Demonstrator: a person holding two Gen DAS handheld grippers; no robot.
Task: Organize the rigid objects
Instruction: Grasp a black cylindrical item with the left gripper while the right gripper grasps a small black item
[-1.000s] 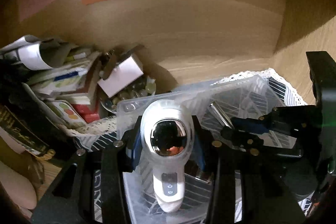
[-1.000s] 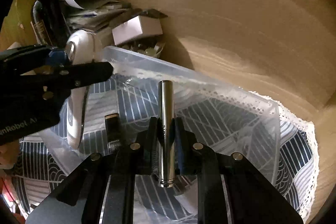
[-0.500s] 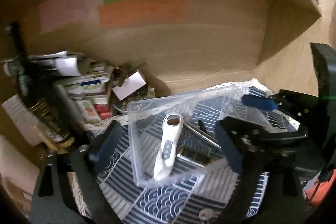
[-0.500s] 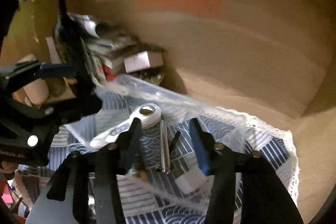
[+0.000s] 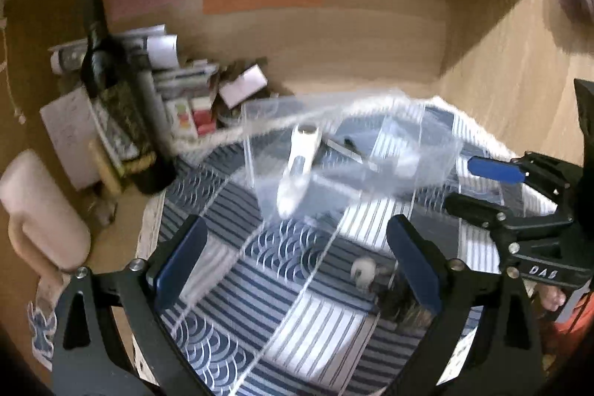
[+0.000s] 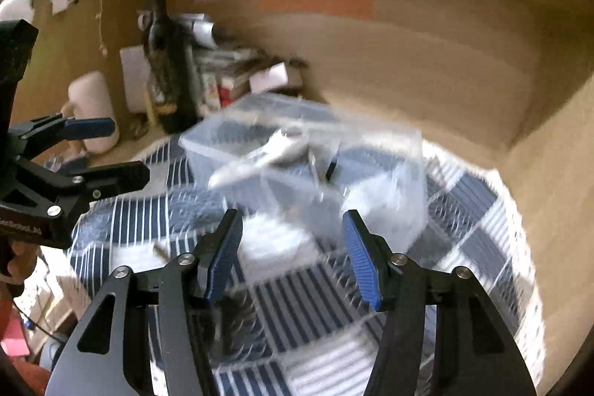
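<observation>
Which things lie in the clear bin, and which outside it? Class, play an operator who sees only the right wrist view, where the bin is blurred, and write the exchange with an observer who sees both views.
Observer: The left wrist view shows a white handheld device lying in the clear bin, with its round head toward the back wall.
Operator: Is anything beside it?
Observer: A silver metal tube lies just to its right, also in the bin.
Operator: Is anything outside the bin?
Observer: A small white round object sits on the striped cloth in front of the bin, beside the fingers of the left gripper.
</observation>
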